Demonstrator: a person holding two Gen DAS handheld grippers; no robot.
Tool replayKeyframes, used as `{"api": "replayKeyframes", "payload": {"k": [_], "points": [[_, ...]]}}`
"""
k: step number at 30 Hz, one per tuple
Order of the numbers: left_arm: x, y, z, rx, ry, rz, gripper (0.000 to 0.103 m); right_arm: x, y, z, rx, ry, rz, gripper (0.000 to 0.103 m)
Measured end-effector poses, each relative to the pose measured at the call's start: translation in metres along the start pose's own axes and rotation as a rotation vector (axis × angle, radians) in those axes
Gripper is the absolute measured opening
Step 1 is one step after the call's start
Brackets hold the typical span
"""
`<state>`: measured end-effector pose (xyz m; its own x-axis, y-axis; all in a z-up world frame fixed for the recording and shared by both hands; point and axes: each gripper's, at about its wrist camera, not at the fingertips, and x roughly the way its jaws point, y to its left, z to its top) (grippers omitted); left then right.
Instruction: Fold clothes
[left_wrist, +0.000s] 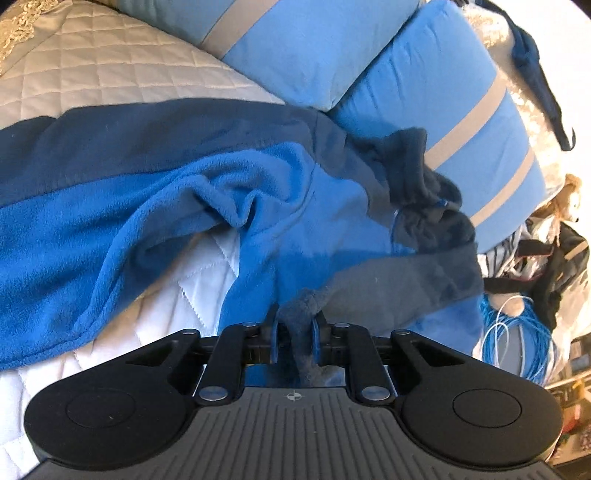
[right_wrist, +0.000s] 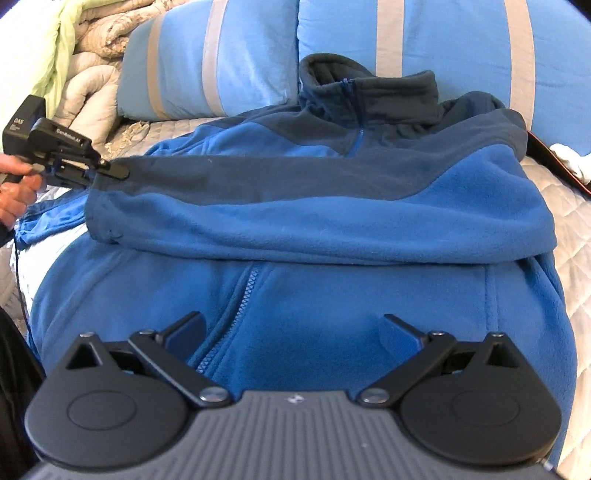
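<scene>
Right wrist view, left to right: a hand holds the left gripper, its jaws clenched on the dark cuff of the fleece jacket, stretching the sleeve flat across the chest, probably to fold it inward. The jacket lies front-up on the quilted bed, its collar toward the striped pillows. The right gripper hovers over the zipper near the hem, jaws spread wide and empty, likely ready to pin or lift the body.
</scene>
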<state>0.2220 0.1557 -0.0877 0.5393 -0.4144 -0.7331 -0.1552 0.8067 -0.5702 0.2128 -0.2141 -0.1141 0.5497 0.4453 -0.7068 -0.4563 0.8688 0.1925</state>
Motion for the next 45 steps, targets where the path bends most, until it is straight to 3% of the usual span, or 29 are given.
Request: {"api": "replayKeyframes", "payload": {"k": [5,10,15,19,23,28,32,37,42,45], "points": [[0.001,0.004,0.0,-0.017,-0.005,0.003,0.016,-0.02,-0.013,0.005,0.043,-0.137,-0.097,0.103],[0.0,0.003,-0.002,-0.018,-0.008,0.005,0.016,-0.025,-0.042,0.007,0.184,-0.185,-0.185,0.103],[-0.001,0.003,-0.002,-0.006,0.002,0.022,0.017,-0.037,-0.077,0.015,0.221,-0.275,-0.28,0.103],[-0.003,0.002,-0.001,0.006,0.013,0.039,0.021,-0.029,-0.119,0.024,0.239,-0.248,-0.302,0.103],[-0.007,0.002,-0.001,0.013,0.022,0.061,0.032,-0.018,-0.145,0.016,0.133,-0.156,-0.389,0.103],[-0.026,-0.008,-0.001,0.007,-0.029,0.066,0.033,-0.001,-0.166,-0.001,0.07,-0.078,-0.454,0.103],[-0.043,-0.033,-0.004,0.007,-0.114,0.02,0.033,0.009,-0.173,-0.002,0.087,-0.105,-0.467,0.103],[-0.05,-0.073,-0.007,0.005,-0.155,-0.068,0.042,0.029,-0.172,0.009,0.041,-0.176,-0.486,0.103],[-0.005,-0.117,-0.015,0.058,-0.088,-0.113,0.046,0.036,-0.166,0.019,0.018,-0.27,-0.562,0.103],[0.048,-0.127,-0.023,0.131,-0.028,-0.021,0.045,0.03,-0.165,0.019,0.059,-0.337,-0.618,0.103]]}}
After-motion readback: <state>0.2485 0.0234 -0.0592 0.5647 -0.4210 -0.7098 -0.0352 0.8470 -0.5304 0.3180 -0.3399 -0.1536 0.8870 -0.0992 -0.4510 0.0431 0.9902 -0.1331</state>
